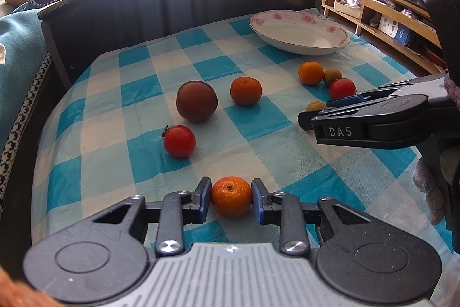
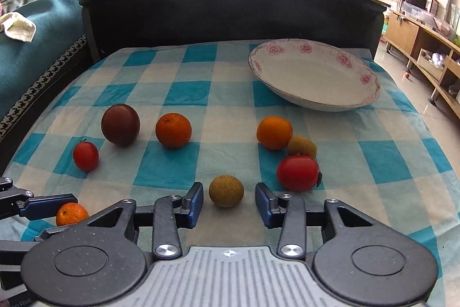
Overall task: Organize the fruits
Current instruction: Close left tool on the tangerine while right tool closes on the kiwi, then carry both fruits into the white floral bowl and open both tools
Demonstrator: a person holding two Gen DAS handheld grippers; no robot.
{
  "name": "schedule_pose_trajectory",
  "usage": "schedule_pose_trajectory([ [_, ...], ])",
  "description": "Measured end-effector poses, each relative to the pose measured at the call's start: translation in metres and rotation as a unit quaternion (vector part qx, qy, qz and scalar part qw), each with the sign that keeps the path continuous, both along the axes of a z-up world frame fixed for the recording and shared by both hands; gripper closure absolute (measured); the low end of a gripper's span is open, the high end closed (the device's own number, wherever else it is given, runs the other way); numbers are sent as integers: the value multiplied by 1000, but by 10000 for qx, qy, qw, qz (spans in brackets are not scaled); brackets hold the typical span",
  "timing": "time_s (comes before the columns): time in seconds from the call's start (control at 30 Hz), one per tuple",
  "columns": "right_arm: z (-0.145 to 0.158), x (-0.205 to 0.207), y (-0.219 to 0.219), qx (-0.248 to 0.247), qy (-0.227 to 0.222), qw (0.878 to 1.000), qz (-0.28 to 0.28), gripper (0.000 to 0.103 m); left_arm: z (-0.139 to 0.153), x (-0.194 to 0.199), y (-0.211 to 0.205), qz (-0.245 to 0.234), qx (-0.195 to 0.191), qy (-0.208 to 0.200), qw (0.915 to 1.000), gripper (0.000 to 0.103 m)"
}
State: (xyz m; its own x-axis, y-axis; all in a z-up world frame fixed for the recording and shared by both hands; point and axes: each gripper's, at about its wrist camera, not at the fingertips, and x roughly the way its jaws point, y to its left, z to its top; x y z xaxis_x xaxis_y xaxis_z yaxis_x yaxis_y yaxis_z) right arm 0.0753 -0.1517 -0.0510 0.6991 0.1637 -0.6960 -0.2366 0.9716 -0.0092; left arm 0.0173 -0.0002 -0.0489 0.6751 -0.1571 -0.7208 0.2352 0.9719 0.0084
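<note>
My left gripper (image 1: 231, 197) has its blue pads touching both sides of a small orange mandarin (image 1: 231, 196) on the checked cloth; it also shows in the right wrist view (image 2: 72, 214). My right gripper (image 2: 229, 199) is open around a yellow-green round fruit (image 2: 226, 190), with a gap on each side. On the cloth lie a dark plum (image 1: 196, 101), two more mandarins (image 1: 245, 91) (image 1: 310, 73), two red tomatoes (image 1: 179, 141) (image 1: 342, 88) and another yellow-green fruit (image 2: 302, 146). A white plate with pink flowers (image 2: 356, 71) stands empty at the back right.
A dark headboard-like panel (image 2: 230, 7) rises behind the table. A teal-covered sofa (image 2: 34, 48) is on the left. Wooden shelves (image 1: 382, 16) run along the right. The right gripper's body (image 1: 373, 120) reaches over the table's right side in the left wrist view.
</note>
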Motion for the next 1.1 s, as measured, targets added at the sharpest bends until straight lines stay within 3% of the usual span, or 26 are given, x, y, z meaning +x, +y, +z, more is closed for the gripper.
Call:
schedule_pose_trajectory([
  [0.17, 1, 1, 2, -82, 19, 10000, 47, 81, 0, -1, -1, 16, 71, -16, 10000, 61],
  [0.53, 5, -4, -1, -78, 108, 9999, 62, 82, 6, 1, -7, -126, 54, 196, 9997, 65],
  [1.1, 43, 6, -40, 215, 61, 9988, -441, 83, 53, 54, -54, -693, -174, -425, 9965, 65],
])
